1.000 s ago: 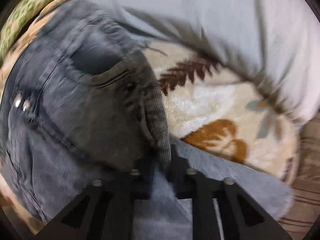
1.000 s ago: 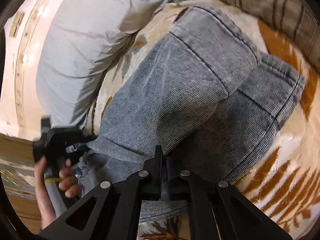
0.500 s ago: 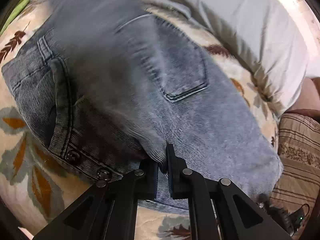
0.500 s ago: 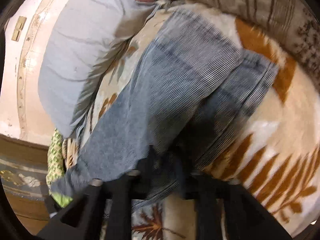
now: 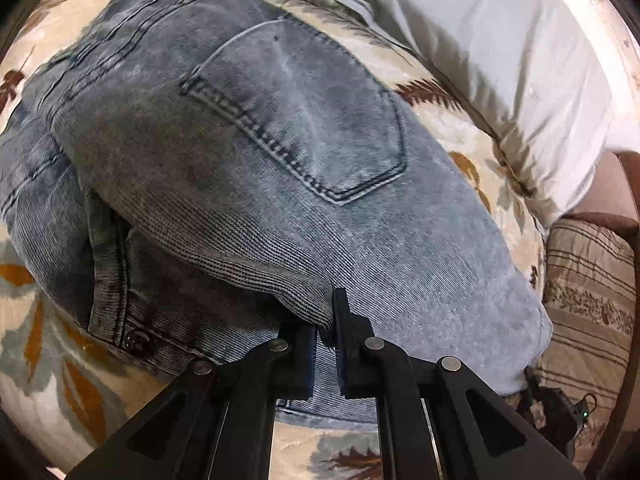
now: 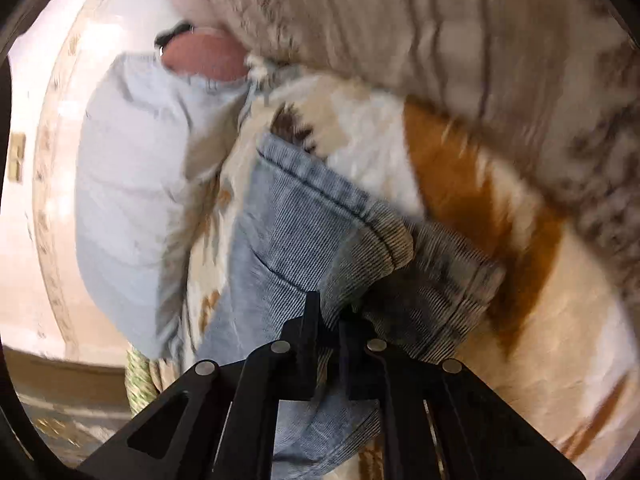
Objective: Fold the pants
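The grey-blue denim pants (image 5: 280, 160) lie on a cream blanket with leaf prints (image 5: 48, 360). In the left wrist view the seat side faces up, with a back pocket (image 5: 304, 120) in the middle and the buttoned waistband (image 5: 136, 340) folded under at lower left. My left gripper (image 5: 326, 320) is shut on a fold of the pants' edge. In the right wrist view the hemmed leg ends (image 6: 320, 216) lie bunched on the blanket (image 6: 540, 320). My right gripper (image 6: 330, 316) is shut on the denim there.
A light grey pillow (image 5: 500, 60) lies beyond the pants; it also shows in the right wrist view (image 6: 136, 184). A striped beige cushion (image 5: 588, 280) sits at the right and fills the right wrist view's upper right (image 6: 460, 32). A wall and patterned floor (image 6: 60, 420) show at left.
Both grippers have carried the pants over, so the seat with its back pocket now faces up. The right gripper has swung toward the striped cushion with the leg ends.
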The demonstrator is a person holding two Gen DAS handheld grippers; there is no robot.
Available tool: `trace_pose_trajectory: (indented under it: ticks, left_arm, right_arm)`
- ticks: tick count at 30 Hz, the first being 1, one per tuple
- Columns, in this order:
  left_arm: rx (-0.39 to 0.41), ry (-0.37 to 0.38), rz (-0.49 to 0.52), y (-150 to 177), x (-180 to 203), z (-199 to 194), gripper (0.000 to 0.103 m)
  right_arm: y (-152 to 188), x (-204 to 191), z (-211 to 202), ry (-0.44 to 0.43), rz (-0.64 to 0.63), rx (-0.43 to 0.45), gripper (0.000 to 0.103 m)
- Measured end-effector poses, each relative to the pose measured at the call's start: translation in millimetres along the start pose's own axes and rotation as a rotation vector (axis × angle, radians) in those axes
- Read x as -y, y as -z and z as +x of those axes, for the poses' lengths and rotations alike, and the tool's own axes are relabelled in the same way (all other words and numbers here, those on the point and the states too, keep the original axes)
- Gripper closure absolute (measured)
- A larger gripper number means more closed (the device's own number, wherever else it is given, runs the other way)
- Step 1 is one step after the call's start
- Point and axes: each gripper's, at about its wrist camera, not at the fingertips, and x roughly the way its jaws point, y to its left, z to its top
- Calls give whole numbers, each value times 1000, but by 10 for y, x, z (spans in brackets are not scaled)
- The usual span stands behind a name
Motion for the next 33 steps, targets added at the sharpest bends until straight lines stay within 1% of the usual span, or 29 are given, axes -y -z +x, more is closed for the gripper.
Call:
trace_pose_trajectory:
  ticks: [1,3,5,6,8,9,10,11,12,13,14,15,16,18,19,20,21,22,23,24,25,26,27,28,29,30,31,32,33]
  left_arm:
    - [7,29,-4,-20,14,-76,97]
    - [50,58,15,-6,49,-293,97]
    - [95,86,57,37,110,-529,97]
    - [114,96,78,83,116,-636,97]
    - [117,98,111,205,82,-670,96]
    - [92,65,131,302,43,-571,96]
    - [70,4,152,404,-3,-424,96]
    - [58,-29,166,476,-28,-337,96]
    - [38,-68,188,540,-60,-171,96]
    - [49,-86,201,567,-80,-80,96]
    - [61,-87,208,572,-73,-74,96]
    - [77,-85,215,567,-32,-112,96]
    - [85,-78,219,561,-9,-147,96]
    - [105,-72,237,552,40,-242,95]
    - [101,-78,239,558,47,-240,95]
    - [77,-101,261,564,49,-171,90]
    - [49,-113,300,585,68,-127,90]
    - [31,-116,332,610,94,-106,90]
    - [38,-106,359,648,126,-124,87]
    - [66,-113,387,703,144,-232,81]
    - [112,-138,418,771,168,-364,65]
    - [159,-144,443,827,188,-471,47]
    - [192,-147,462,867,212,-539,38]
    - [218,-157,476,912,243,-573,28]
    - [222,-186,493,896,281,-549,29]
    - [198,-218,498,885,277,-527,32]
    - [166,-253,487,885,251,-533,49]
    - [144,-254,461,909,228,-561,57]
    - [154,-202,439,966,149,-690,55]
  right_arm:
    - [25,-90,-71,-7,-35,19,96]
    - [30,-326,-246,-22,-131,52,97]
    - [47,-511,-387,23,-223,76,97]
    - [63,-549,-422,40,-246,76,97]
    - [143,-493,-424,148,-276,48,97]
    - [176,-387,-384,187,-256,23,97]
    - [203,-178,-305,222,-185,-25,96]
    - [223,5,-246,238,-122,-52,96]
    - [240,125,-213,252,-98,-63,96]
    - [240,234,-93,271,-77,-104,96]
    - [236,248,-92,265,-67,-108,96]
    - [218,180,-159,249,-90,-79,96]
    - [222,88,-223,245,-141,-44,96]
    - [240,3,-227,282,-185,-30,92]
    - [252,13,-163,306,-185,-46,89]
    - [273,55,-77,330,-178,-80,84]
    - [262,26,-60,329,-172,-83,82]
    - [286,-13,-132,321,-185,-69,75]
    - [326,-31,-210,324,-211,-45,58]
    - [406,-88,-364,332,-253,8,50]
    - [473,-85,-493,334,-276,45,37]
    - [614,-124,-659,332,-310,100,30]
    - [707,-110,-757,319,-327,120,29]
    - [843,-164,-826,272,-353,128,29]
    - [971,-233,-843,228,-386,115,29]
    - [1079,-319,-811,204,-427,82,29]
    - [1134,-390,-788,192,-459,48,29]
    - [1295,-503,-757,158,-510,-3,30]
    - [1434,-577,-755,128,-546,-23,30]
